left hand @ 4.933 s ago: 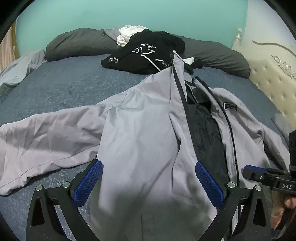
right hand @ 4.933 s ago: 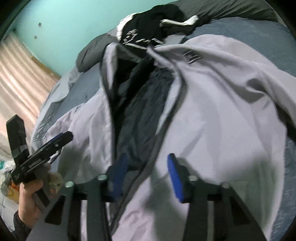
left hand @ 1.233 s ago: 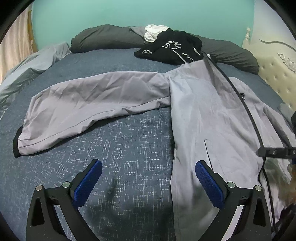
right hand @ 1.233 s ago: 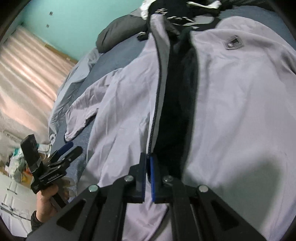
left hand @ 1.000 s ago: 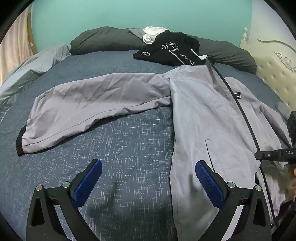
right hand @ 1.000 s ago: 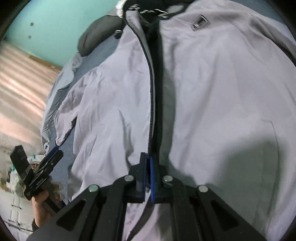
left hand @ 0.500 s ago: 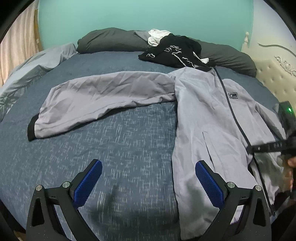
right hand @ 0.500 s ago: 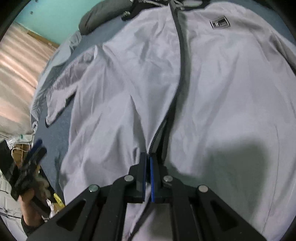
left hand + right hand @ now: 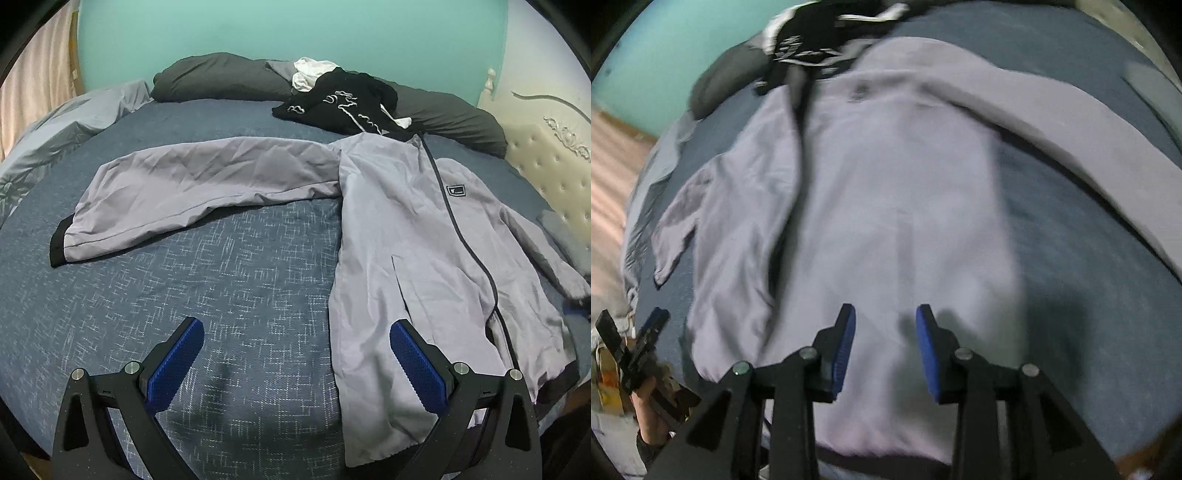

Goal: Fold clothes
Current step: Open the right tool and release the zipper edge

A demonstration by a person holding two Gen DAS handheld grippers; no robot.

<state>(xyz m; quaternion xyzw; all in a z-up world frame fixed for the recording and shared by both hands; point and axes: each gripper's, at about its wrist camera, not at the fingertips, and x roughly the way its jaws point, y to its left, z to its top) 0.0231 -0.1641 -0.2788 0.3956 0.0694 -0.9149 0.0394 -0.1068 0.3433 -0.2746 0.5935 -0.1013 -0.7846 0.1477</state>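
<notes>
A light grey zip jacket (image 9: 413, 236) lies flat on the bed, front closed along its dark zipper, one sleeve (image 9: 192, 192) stretched out to the left. My left gripper (image 9: 291, 354) hangs wide open above the bare bedspread beside the jacket's hem, holding nothing. In the blurred right wrist view the jacket (image 9: 886, 206) fills the middle. My right gripper (image 9: 884, 343) hovers over its lower right front panel with its jaws opening and nothing pressed between the pads. The left gripper (image 9: 646, 339) shows at the far left in a hand.
The bed has a dark blue patterned bedspread (image 9: 221, 280). A black garment with white print (image 9: 340, 103) and a white cloth lie on dark grey pillows (image 9: 221, 81) at the back. A cream tufted headboard (image 9: 554, 170) stands at the right.
My right gripper let go of the zipper edge, its jaws parted, and it swung right over the jacket's right panel. The jacket front now lies closed. The left gripper barely moved.
</notes>
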